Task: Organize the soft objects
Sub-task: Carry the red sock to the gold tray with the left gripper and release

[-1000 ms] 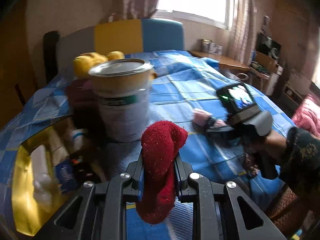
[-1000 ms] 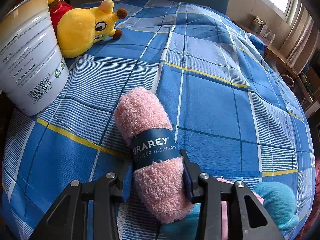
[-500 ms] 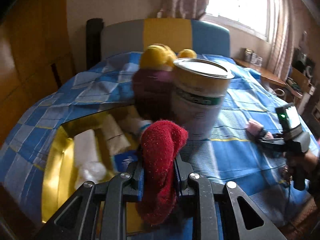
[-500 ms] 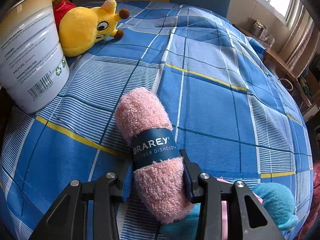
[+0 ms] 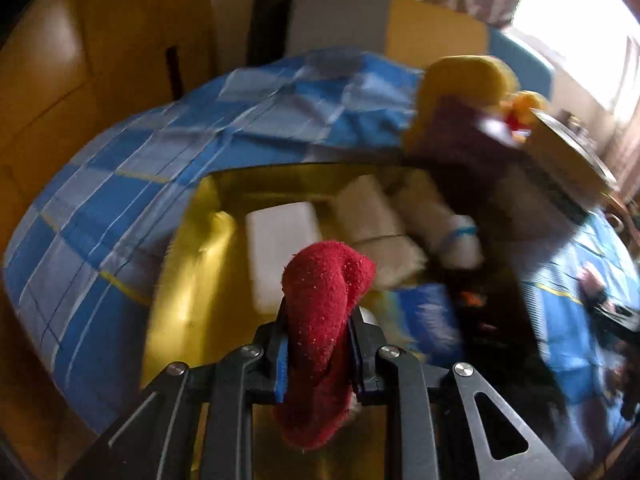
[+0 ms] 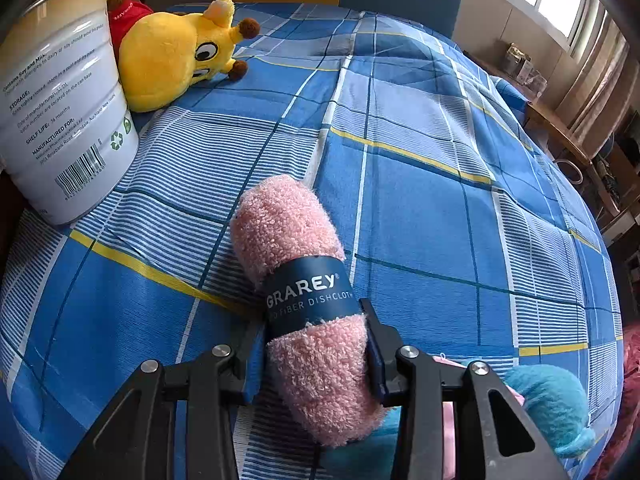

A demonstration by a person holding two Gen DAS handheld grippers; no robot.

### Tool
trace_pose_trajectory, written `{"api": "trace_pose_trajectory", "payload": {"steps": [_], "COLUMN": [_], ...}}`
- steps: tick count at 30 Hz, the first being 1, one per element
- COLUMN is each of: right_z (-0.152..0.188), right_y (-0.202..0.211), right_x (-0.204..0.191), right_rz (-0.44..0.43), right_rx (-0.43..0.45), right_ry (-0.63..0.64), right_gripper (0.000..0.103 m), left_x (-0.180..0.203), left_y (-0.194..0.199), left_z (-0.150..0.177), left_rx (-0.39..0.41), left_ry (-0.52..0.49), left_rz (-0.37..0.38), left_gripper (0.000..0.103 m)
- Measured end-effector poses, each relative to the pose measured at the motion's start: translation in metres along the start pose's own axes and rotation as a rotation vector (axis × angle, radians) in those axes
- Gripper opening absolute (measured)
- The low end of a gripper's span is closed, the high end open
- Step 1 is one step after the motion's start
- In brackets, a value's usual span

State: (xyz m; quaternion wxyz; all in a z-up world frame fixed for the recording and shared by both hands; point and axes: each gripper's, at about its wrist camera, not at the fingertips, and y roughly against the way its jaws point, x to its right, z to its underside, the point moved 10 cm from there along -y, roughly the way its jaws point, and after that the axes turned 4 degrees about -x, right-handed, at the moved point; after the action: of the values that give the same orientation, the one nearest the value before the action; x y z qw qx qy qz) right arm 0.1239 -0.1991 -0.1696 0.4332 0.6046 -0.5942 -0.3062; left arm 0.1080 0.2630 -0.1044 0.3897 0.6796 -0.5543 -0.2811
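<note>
Your left gripper (image 5: pixel 320 328) is clamped on the red cloth (image 5: pixel 324 320): both fingers press into its sides, its rounded top bulges up past the fingertips, and its tail hangs down between the gripper's arms. You are holding it over the gold box (image 5: pixel 188 280), which sits on the blue checked bed (image 5: pixel 120 168). Taking the box as your landmark: inside it, just beyond the cloth, lies a white block (image 5: pixel 280 236); right of that block is a beige bundle (image 5: pixel 372 220), and right again a pale roll with a blue band (image 5: pixel 452 232). A blue packet (image 5: pixel 428 312) lies nearer you at the box's right side. This view is motion-blurred, so finer detail in the box cannot be made out. Past the box's far right corner are the plush (image 5: pixel 460 84) and the tin (image 5: pixel 568 152).

Your right gripper (image 6: pixel 316 344) is closed around the pink roll (image 6: pixel 304 292), gripping it just below its dark paper band; the roll's far end rests on the bed (image 6: pixel 420 200), pointing away from you. The white tin (image 6: pixel 64 112) stands to the far left of the roll, well apart, with the yellow plush (image 6: pixel 172 56) lying just beside it. A teal cloth (image 6: pixel 552 404) lies behind the gripper's right finger.
</note>
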Motion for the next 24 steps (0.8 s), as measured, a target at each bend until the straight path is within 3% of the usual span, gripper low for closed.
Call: {"api": "trace_pose_trajectory", "payload": {"steps": [9, 12, 16, 24], "right_z": [0.000, 0.000, 0.000, -0.002], "right_y": [0.000, 0.000, 0.000, -0.003], "right_x": [0.000, 0.000, 0.001, 0.002], "right_rz": [0.001, 0.001, -0.003, -0.010], "right_rx": [0.001, 0.001, 0.000, -0.007], "right_ry": [0.002, 0.002, -0.003, -0.030], "right_gripper": [0.041, 0.041, 0.041, 0.041], "left_x": [-0.044, -0.043, -0.035, -0.008], "left_y": [-0.038, -0.038, -0.022, 0.025], "left_z": [-0.005, -0.007, -0.010, -0.008], "left_rx": [-0.064, -0.055, -0.010, 0.091], "left_ry": [0.069, 0.071, 0.048, -0.007], "left_rz": [-0.053, -0.058, -0.079, -0.021], "left_gripper": [0.033, 0.046, 0.072, 0.076]}}
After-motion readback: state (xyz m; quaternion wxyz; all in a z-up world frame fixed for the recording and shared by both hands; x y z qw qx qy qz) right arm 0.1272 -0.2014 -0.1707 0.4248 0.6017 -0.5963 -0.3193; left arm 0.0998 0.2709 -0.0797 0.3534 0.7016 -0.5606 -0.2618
